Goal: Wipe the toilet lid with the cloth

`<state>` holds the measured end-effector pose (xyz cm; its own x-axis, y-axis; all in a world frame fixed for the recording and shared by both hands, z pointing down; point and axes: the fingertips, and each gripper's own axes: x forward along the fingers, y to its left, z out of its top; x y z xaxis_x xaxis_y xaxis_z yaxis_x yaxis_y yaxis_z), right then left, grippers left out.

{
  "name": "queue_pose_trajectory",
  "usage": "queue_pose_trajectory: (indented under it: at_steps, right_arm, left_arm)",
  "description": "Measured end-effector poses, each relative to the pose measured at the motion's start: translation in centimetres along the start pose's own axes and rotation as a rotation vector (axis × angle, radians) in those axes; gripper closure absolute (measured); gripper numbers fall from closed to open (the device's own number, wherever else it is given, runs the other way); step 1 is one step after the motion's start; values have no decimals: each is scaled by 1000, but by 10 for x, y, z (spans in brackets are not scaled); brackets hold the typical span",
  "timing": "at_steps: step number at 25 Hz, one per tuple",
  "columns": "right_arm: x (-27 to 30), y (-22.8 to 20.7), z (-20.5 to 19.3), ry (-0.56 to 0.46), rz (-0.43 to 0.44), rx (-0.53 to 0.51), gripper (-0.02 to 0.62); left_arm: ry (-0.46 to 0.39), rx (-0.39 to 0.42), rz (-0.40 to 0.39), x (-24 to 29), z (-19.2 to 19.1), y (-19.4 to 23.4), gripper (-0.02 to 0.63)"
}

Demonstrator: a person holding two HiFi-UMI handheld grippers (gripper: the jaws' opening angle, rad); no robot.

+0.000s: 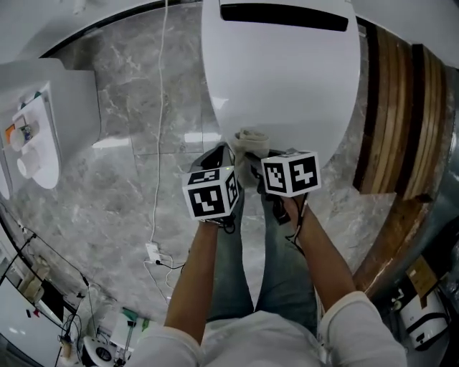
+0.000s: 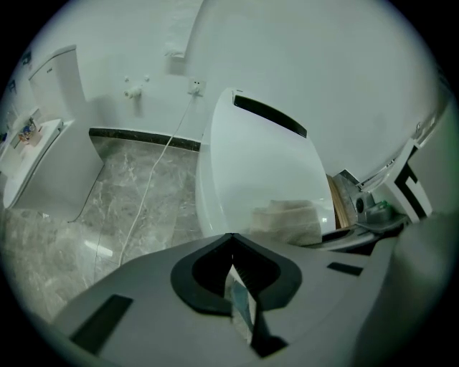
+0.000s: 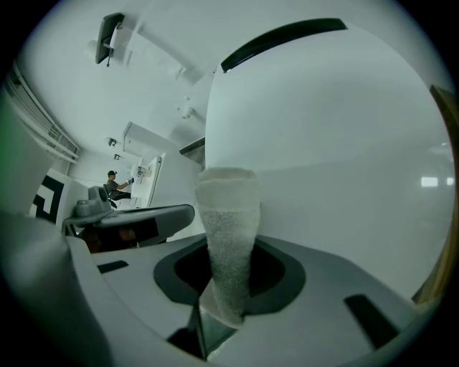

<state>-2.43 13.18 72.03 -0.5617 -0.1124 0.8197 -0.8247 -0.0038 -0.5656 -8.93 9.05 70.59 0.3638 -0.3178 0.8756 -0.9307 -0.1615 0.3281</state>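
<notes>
Nearest: the person's two blue-jeaned legs over the grey marbled floor.

Grippers, two, side by side at the lid's front rim. Left gripper: jaws together, nothing between them. Right gripper: clamped on the one pale folded terry cloth.

The cloth's thick, nubbly, rounded free end lies on the near edge of the one glossy white closed toilet lid.

One thin white cable crosses the floor left of the lid. Brown wooden slats stand to its right. A black strip runs across the lid's far end.
</notes>
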Motion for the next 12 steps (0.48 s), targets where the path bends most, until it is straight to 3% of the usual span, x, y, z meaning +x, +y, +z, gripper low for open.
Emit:
queue_pose_trajectory:
  at_steps: [5,12]
  right_arm:
    - [-26,-42,-21,-3,-6,57,499]
    - [-89,-136,-37,-40,-23,190,499]
  left_arm:
    - [16,46,-31,18,3,-41,592]
    - [49,164,-92,55,15,-132,592]
